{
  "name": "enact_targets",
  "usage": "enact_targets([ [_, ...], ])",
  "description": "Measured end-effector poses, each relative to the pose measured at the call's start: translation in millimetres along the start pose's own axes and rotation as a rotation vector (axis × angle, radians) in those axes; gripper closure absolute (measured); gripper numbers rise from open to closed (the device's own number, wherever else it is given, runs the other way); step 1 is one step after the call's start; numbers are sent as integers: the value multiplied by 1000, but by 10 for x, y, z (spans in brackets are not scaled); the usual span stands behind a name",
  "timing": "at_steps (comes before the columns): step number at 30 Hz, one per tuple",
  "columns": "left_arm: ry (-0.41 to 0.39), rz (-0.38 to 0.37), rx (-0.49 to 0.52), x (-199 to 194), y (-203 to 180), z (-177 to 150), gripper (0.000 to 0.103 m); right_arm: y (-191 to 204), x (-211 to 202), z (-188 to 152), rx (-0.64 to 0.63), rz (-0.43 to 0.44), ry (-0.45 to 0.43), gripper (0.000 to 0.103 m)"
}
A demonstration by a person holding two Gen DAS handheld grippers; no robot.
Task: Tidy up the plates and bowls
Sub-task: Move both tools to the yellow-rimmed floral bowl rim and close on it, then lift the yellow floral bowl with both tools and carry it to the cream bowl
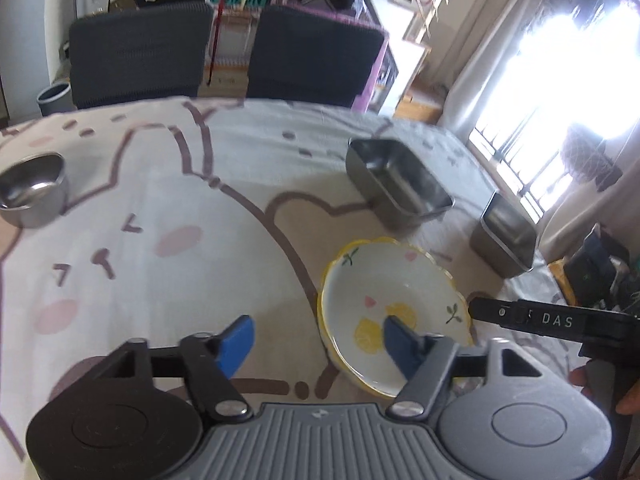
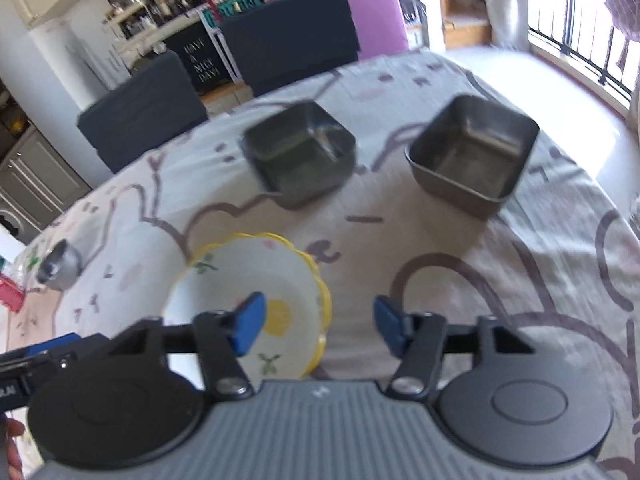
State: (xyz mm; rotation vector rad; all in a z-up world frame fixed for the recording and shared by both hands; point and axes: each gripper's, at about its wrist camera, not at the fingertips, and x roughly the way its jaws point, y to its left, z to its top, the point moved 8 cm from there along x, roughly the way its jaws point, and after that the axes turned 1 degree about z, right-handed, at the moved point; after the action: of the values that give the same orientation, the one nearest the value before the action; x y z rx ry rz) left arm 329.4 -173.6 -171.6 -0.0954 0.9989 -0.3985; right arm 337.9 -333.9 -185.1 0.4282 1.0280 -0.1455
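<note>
A white ceramic bowl (image 1: 394,304) with a wavy yellow rim and lemon prints sits on the cartoon-print tablecloth. My left gripper (image 1: 319,344) straddles the bowl's left rim: one blue pad (image 1: 400,346) hangs over the inside, the other stays outside above the cloth. Neither pad visibly presses on the wall. In the right wrist view my right gripper (image 2: 318,324) straddles the right rim of the same bowl (image 2: 240,280), one pad (image 2: 250,322) over its inside and the other outside. Both grippers are open.
Two square steel containers (image 1: 400,180) (image 1: 506,236) stand beyond the bowl; the right wrist view shows them as well (image 2: 300,152) (image 2: 472,152). A round steel bowl (image 1: 34,188) sits far left. Dark chairs (image 1: 140,56) line the table's far edge.
</note>
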Motion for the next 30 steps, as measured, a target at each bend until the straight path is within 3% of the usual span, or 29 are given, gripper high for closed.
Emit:
enact_targets([
  [3, 44, 10, 9, 192, -41, -22, 51, -70, 171, -30, 3, 3, 40, 64],
  [5, 70, 20, 20, 324, -73, -32, 58, -77, 260, -48, -10, -13, 52, 72],
  [7, 87, 25, 26, 414, -89, -37, 69, -72, 357, -61, -29, -3, 62, 74],
  [11, 119, 32, 13, 579, -102, -37, 77, -92, 535, -86, -33, 6, 101, 74],
  [13, 136, 34, 11, 655, -110, -49, 83, -84, 573, -76, -35, 21, 112, 79],
  [15, 152, 44, 13, 736, -111, -67, 86, -64, 615, -65, -23, 45, 123, 92],
  [30, 111, 65, -13, 642, -91, -2, 95, 35, 656, -53, -82, 33, 119, 93],
])
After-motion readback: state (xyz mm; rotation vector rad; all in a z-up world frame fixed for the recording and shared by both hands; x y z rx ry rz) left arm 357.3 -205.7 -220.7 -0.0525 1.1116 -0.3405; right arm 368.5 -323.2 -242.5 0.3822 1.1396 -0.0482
